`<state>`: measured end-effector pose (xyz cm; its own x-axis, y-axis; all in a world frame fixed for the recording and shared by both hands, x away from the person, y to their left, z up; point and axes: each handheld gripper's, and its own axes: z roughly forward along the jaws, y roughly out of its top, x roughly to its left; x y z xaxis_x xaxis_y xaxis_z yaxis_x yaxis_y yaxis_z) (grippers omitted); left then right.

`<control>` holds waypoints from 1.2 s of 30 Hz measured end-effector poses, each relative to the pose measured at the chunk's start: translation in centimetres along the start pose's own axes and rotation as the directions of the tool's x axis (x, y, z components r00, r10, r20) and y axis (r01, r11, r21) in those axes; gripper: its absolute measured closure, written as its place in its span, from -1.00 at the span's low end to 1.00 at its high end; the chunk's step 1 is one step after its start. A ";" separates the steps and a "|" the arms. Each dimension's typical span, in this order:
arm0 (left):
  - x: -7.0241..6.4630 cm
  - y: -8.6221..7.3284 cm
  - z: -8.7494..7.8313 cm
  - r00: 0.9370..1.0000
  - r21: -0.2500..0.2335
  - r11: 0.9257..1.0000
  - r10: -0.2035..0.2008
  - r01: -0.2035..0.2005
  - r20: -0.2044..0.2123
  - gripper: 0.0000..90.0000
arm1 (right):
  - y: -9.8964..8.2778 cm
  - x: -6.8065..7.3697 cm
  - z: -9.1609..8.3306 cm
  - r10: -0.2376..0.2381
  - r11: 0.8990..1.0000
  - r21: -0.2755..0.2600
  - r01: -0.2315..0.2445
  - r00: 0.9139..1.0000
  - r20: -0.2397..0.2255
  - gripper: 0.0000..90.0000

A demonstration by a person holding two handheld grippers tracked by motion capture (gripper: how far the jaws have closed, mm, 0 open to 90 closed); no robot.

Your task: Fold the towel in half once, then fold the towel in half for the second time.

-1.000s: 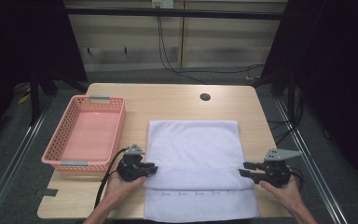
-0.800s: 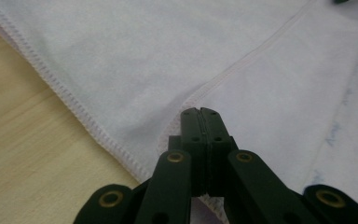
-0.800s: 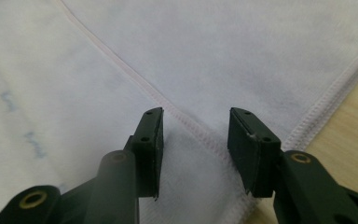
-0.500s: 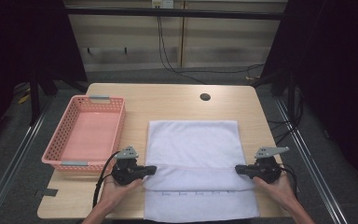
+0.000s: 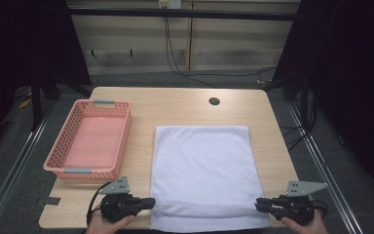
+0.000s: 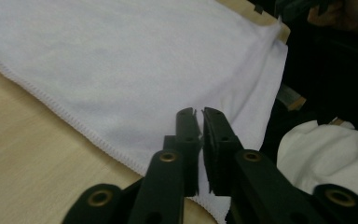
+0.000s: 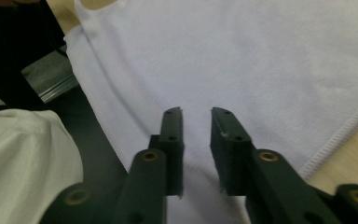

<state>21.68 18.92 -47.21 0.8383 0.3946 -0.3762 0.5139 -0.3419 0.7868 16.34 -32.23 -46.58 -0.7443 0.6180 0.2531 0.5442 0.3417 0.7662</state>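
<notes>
Light wood table point(image 5: 175, 105) w/ rounded corners sat in a dim room; dark curtains hung both sides, pale panelled wall at back w/ black cables trailing down to grey floor. Round cable hole point(image 5: 214, 101) was near table's far edge. Pink mesh basket point(image 5: 73, 141) stood on the left part of the top. White towel point(image 5: 202, 170) lay flat, centre-right, near edge folded & hanging just over the table's front edge.

Left gripper point(image 5: 148, 202) was at towel's near-left corner, jaws almost together w/ a thin slit after just opening a touch; nothing pinched between them. Right gripper point(image 5: 259, 204) was at near-right corner, jaws having just opened to a clear gap, towel beneath, not clamped.
</notes>
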 end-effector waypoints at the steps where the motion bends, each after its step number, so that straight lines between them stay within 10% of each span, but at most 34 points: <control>1: 0.2 0.0 -0.2 1.000 -0.012 1.000 -0.007 0.007 0.009 0.83 | 0.0 0.0 -0.3 0.012 1.000 -0.020 -0.012 1.000 -0.001 0.60; 10: 3.1 3.1 2.7 0.996 0.015 1.000 -0.021 0.023 -0.085 0.61 | 1.4 -1.6 1.0 0.019 1.000 -0.023 -0.018 0.997 0.069 0.48; 22: 7.5 5.5 6.8 0.969 0.074 0.994 -0.056 0.075 -0.240 0.43 | 5.2 -7.0 6.9 0.020 0.998 0.060 -0.029 0.990 0.138 0.33; 31: 8.4 5.4 8.1 0.965 0.124 0.990 -0.030 0.064 -0.259 0.42 | 6.6 -9.9 9.4 0.041 0.995 0.087 -0.058 0.981 0.187 0.28; 36: 8.9 5.3 7.8 0.964 0.120 0.990 -0.037 0.070 -0.264 0.74 | 6.8 -10.1 10.2 0.023 0.994 0.101 -0.043 0.980 0.199 0.32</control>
<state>33.24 13.96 -50.23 0.7411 0.6181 -0.2620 0.5898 -0.4130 0.6940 31.52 -28.88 -49.97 -0.6399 0.7541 0.1478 0.6122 0.3839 0.6912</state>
